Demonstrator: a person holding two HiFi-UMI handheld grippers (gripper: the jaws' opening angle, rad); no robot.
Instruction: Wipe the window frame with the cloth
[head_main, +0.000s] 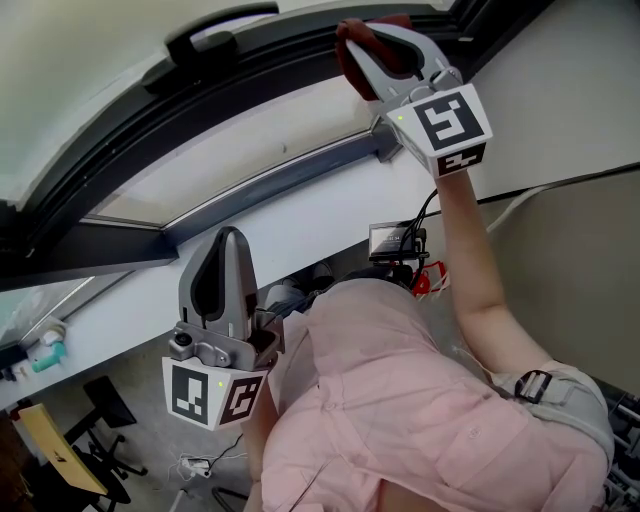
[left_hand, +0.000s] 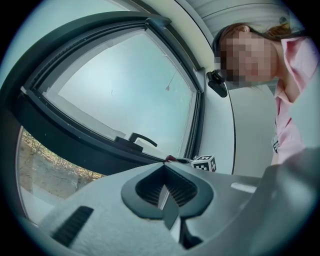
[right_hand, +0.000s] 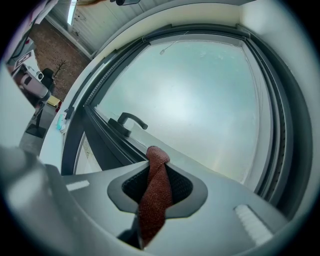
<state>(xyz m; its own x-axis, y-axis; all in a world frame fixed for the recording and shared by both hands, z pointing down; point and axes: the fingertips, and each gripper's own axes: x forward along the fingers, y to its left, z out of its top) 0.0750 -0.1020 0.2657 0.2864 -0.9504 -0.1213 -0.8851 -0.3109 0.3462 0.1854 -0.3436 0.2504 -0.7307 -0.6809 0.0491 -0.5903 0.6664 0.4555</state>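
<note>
Cloth (right_hand: 152, 200), rust-red and bunched into a strip, is pinched tight in my right claw (right_hand: 159, 167). That claw is raised to the dark window frame (head_main: 90, 170), off to one side of the handle (head_main: 220, 28). I cannot tell whether the fabric touches the frame. My left claw (head_main: 226, 250) hangs lower, just beside my pink shirt (head_main: 400, 400), its jaws closed together on nothing.

my right gripper (right_hand: 159, 172) in matt grey plastic, its ribbed black pads (right_hand: 182, 187) closed on the coarse rust-red woven cloth (right_hand: 152, 200), window frame (right_hand: 107, 132) dark and matt, glass pane (right_hand: 200, 95) smooth and hazy, my left gripper (left_hand: 165, 186) the same matt grey plastic, my pink shirt (head_main: 400, 400) of soft cloth
</note>
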